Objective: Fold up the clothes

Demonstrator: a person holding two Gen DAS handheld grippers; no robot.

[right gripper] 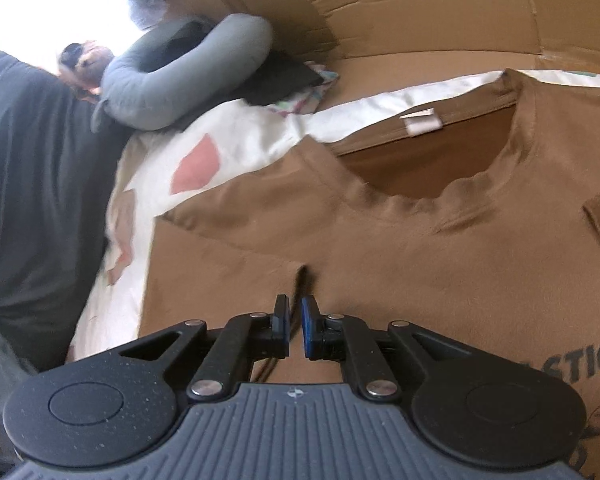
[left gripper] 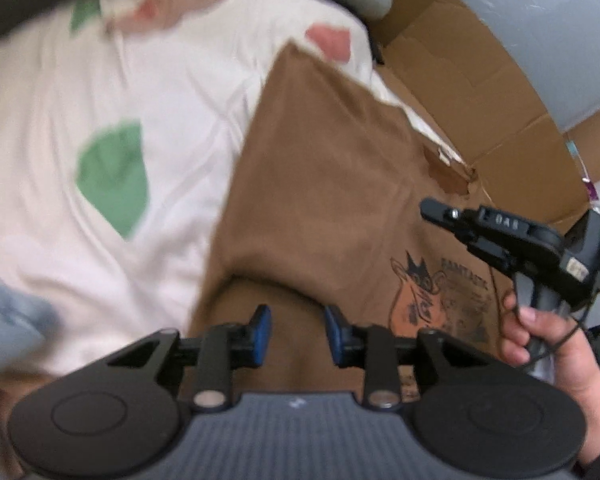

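A brown T-shirt (left gripper: 324,168) lies spread on a white bedsheet (left gripper: 100,92) printed with green and red patches, with flattened cardboard (left gripper: 480,80) beyond it. In the left wrist view, the left gripper (left gripper: 298,334) hovers over the shirt's fabric, its blue-padded fingers set apart with nothing between them. To the right, the right hand (left gripper: 540,336) grips the handle of the right gripper (right gripper: 296,328), which points across the shirt's printed cartoon graphic (left gripper: 440,300). In the right wrist view, that gripper's fingers stand nearly closed, a narrow gap between the pads, low over the shirt below its collar (right gripper: 440,168); whether they pinch fabric is unclear. A grey neck pillow (right gripper: 172,76) lies far left.
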